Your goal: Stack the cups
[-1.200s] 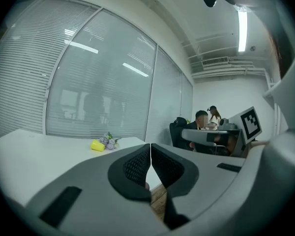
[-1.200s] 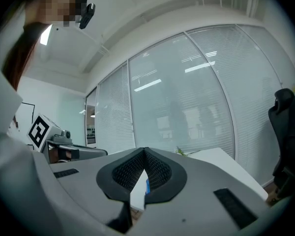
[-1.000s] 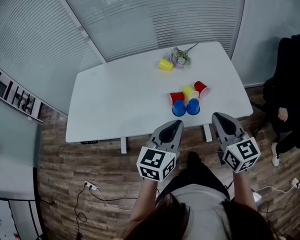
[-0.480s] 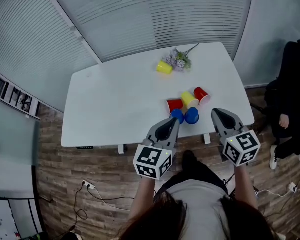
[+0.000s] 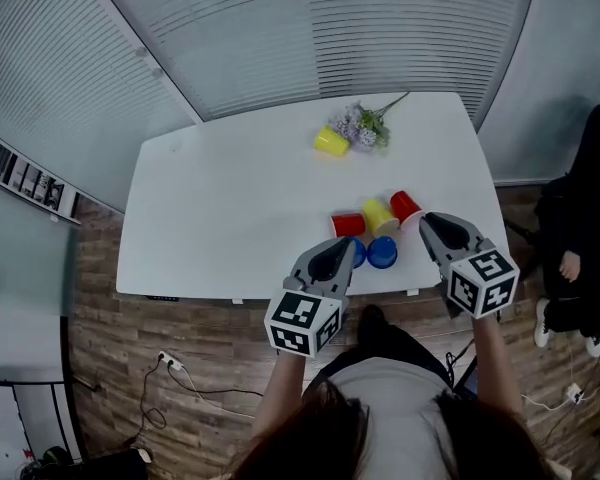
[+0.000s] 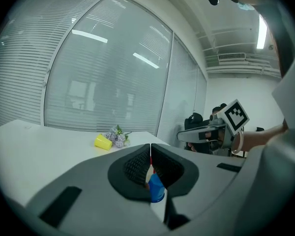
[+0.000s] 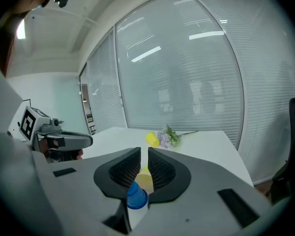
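White table (image 5: 230, 198) fills our head view; five cups sit bunched at its near edge, among them a red cup (image 5: 348, 225), a yellow cup (image 5: 379, 215) and a blue cup (image 5: 382, 253), none nested yet; a lone yellow cup (image 5: 330, 142) lies far off beside flowers (image 5: 361, 125); our left gripper (image 5: 346, 249) and right gripper (image 5: 432, 228) hover at the bunch, probably lining up a first pick. In the left gripper view, the jaws are pressed together, empty, aimed at a second blue cup (image 6: 156, 188); in the right gripper view, the jaws are opening, nothing between them, the blue cup and yellow cup just beyond.
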The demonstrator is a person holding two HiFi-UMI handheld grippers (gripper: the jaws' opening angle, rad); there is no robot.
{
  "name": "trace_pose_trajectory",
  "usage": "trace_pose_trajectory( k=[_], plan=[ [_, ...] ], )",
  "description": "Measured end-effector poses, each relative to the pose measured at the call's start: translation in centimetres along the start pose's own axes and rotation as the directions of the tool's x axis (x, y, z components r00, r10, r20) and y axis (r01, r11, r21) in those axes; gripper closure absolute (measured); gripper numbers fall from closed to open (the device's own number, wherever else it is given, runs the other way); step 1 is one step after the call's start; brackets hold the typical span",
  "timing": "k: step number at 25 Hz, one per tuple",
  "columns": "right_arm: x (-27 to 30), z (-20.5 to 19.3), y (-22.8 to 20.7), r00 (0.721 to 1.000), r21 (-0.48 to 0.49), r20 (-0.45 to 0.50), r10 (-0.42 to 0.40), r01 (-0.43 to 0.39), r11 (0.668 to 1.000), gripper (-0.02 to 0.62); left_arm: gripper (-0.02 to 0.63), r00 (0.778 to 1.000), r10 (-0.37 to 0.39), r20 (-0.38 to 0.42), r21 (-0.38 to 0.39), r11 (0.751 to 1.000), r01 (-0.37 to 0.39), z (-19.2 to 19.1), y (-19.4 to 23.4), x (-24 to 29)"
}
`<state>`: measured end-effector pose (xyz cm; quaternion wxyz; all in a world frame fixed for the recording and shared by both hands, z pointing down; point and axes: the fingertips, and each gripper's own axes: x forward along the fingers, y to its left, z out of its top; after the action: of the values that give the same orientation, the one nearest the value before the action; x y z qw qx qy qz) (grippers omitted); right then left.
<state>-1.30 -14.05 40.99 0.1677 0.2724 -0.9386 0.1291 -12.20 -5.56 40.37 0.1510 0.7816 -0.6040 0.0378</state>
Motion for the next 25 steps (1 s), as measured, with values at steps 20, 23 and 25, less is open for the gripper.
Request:
trace_pose_trajectory(
  k=[20,23,25],
  plan=[
    [9.8,-4.6,-6.4,0.864,0.138,-0.457,0.211,-0.165,0.976,0.367,0.583,0.997,0.053,-0.049,-0.039,0.998,-0.055,-0.5,2.8,4.9],
    [10.6,-5.8,-6.7,0.813,0.175,-0.533,0.236,-0.166,0.970,0.349,0.583,0.997,0.054,-0.058,-0.049,0.997,-0.057,-0.4,3.0,4.9],
    [11.3,-6.2,-6.8,0.784,0.196,-0.568,0.251,-0.168,0.966,0.341,0.583,0.997,0.055,-0.062,-0.057,0.997,-0.059,-0.4,3.3,5.0]
  ],
)
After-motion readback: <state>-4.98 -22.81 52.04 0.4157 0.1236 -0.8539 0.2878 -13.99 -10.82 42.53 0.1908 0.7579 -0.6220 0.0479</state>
